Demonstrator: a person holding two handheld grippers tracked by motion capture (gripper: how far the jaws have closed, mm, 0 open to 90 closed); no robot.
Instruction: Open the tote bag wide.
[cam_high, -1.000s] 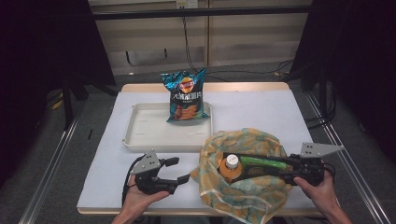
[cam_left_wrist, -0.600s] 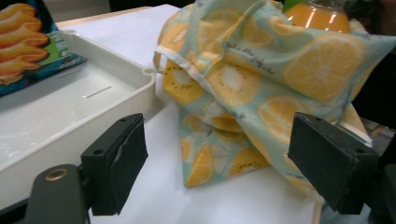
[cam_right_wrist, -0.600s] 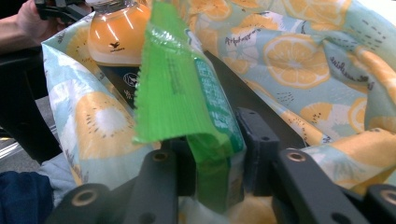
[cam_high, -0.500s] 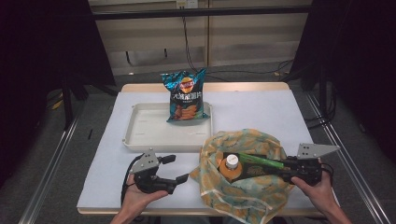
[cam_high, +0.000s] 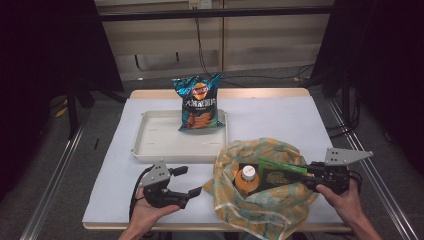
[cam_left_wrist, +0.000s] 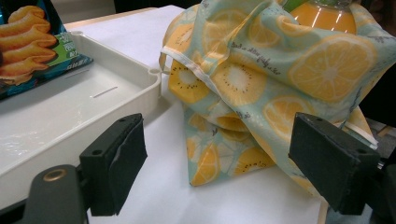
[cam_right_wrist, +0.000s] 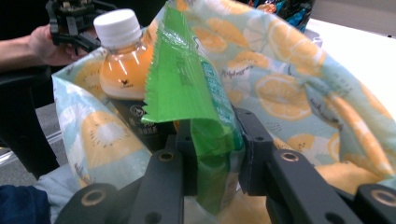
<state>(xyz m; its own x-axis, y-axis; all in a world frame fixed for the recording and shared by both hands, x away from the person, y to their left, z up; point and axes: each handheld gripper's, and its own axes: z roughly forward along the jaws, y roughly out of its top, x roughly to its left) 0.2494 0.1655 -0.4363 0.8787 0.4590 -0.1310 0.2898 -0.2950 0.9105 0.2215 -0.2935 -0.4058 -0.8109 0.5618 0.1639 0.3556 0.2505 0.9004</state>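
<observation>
Right fingers (cam_right_wrist: 215, 161) pinching green packet (cam_right_wrist: 196, 88) inside bag (cam_high: 280, 150) near front tabletop edge; left fingers (cam_left_wrist: 229, 163) spread, empty. Could snag cloth, topple bottle (cam_right_wrist: 123, 60).

– What carried everything?
– A rectangular desk (cam_high: 280, 117) under a white cover, wooden edge showing at its far side.
– And directly on it?
– A shallow white plastic tray (cam_high: 150, 145) left of centre, and just beside it a lemon-printed, pale green cloth bag (cam_high: 280, 150) near the front edge.

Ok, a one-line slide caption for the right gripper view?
Right gripper clamps a green packet beside the juice bottle inside the fruit-print bag.
</observation>
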